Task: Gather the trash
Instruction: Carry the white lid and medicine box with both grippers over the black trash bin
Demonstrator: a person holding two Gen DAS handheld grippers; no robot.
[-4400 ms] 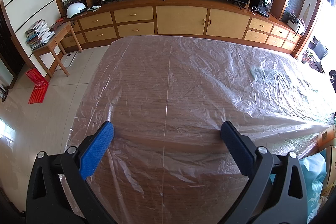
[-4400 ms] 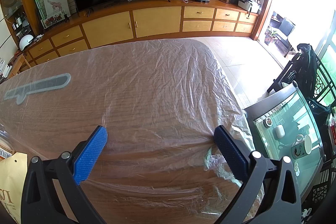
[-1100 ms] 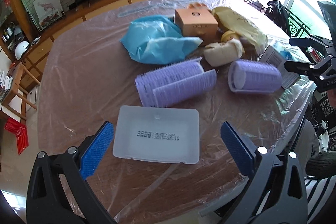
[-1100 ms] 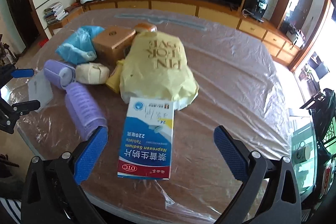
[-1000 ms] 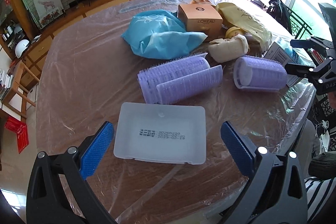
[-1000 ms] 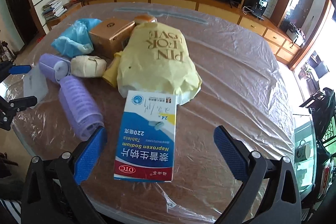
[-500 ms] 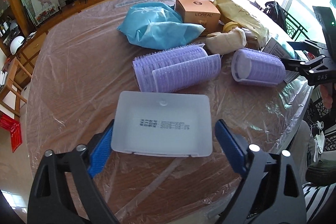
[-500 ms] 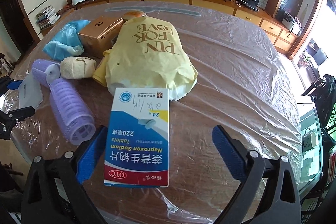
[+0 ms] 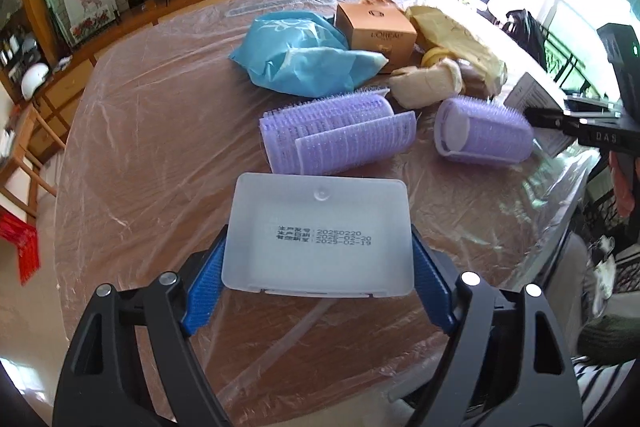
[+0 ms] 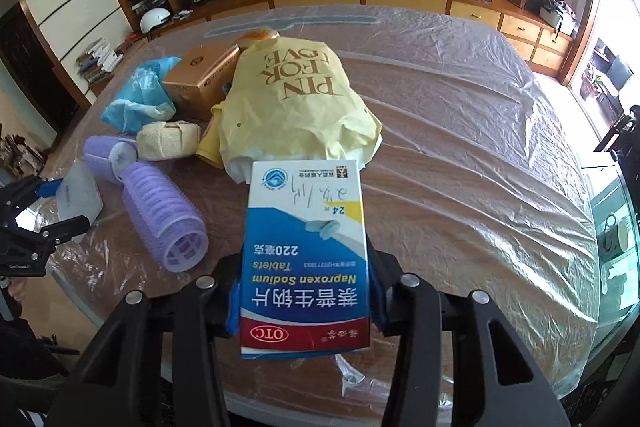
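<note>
Our left gripper (image 9: 318,291) has its fingers pinching the translucent plastic case (image 9: 320,235) at six o'clock on the worktop (image 9: 152,131), while our right gripper (image 10: 305,301) has its fingers clamped on the tablet box (image 10: 305,251), just below the yellow bag (image 10: 296,99). We should lift both straight up and level, keeping the pinch firm, since the smooth case may slip, and steer clear of the purple rollers (image 9: 336,135) at twelve o'clock.
</note>
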